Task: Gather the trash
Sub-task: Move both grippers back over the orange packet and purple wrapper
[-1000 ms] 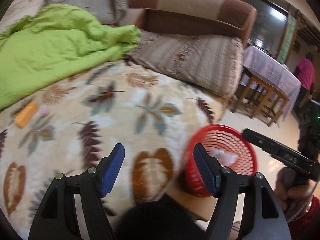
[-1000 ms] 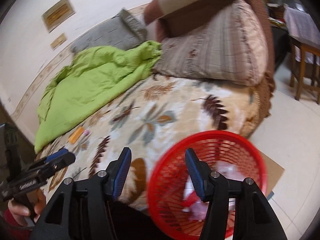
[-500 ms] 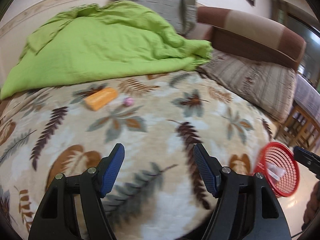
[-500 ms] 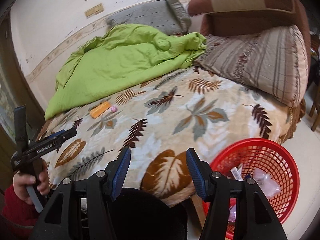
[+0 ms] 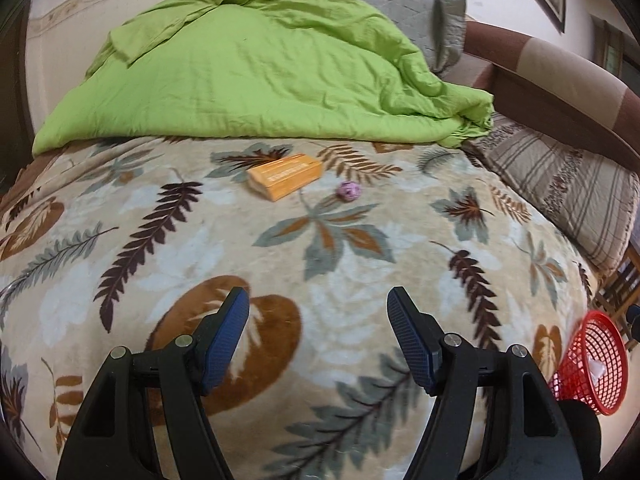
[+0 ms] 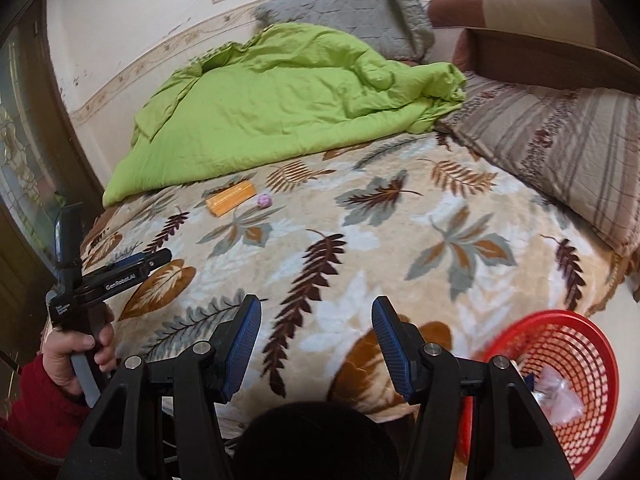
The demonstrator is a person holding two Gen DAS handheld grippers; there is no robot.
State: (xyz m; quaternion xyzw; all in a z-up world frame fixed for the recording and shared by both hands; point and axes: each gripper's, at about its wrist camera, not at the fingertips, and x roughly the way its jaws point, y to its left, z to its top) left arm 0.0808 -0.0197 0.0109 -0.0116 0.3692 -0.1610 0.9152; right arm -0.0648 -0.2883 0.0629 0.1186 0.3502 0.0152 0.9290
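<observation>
a bed [image 5: 360, 264] with leaf-print blanket, green quilt [image 5: 248, 72] and striped pillow [image 6: 560, 148] against a cream wall [image 6: 132, 12].

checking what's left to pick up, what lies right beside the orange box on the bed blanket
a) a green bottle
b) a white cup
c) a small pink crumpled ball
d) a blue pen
c: a small pink crumpled ball lies just right of the orange box on the leaf-print blanket.

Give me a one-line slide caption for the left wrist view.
Open left gripper faces an orange box and pink ball on the bed.
</observation>
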